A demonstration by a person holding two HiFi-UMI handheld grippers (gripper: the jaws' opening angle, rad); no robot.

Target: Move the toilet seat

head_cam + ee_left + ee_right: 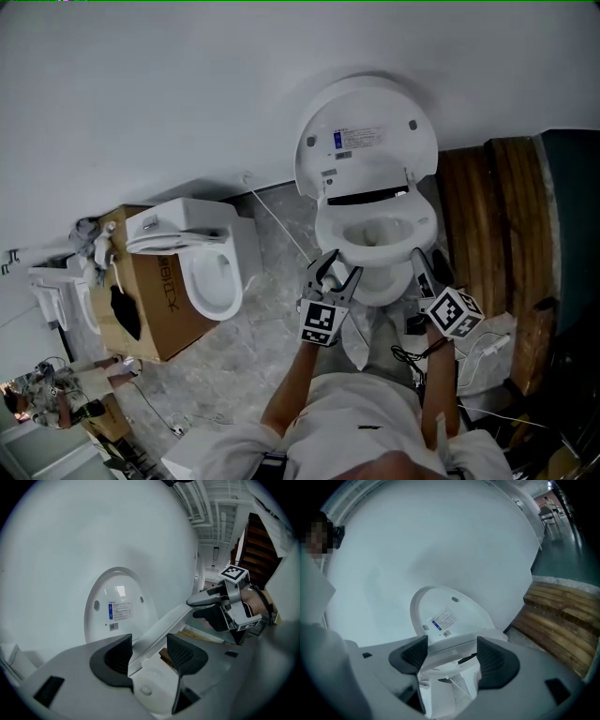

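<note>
**Toilet seat.** The toilet seat is a smooth, glossy white plastic ring, oval in outline, with a thin rounded edge. Its front is lifted clear of the ceramic bowl, and its rear sits at the hinge.

**Lid.** The lid is a matching white oval. It stands upright against the plain white wall. Its inner face carries a printed label with a blue strip and small round buffers.

**Left hand-held gripper.** The left hand-held gripper is closed on the seat's edge. One ribbed black pad sits on each side of the edge. In the head view it sits at about 7 o'clock on the seat ring.

**Right hand-held gripper.** The right hand-held gripper has its jaws set wide. The front of the seat fills the span between its ribbed pads, which lie against it. It sits at about 4 o'clock on the ring.

**Surroundings, head view.**
- The toilet lies at 1 o'clock from centre.
- A second toilet, white and rounded, rests on a brown cardboard box at 9 o'clock.
- Dark, grained wooden planks lie at 3 o'clock.
- The floor is grey, stone-patterned tile.
</note>
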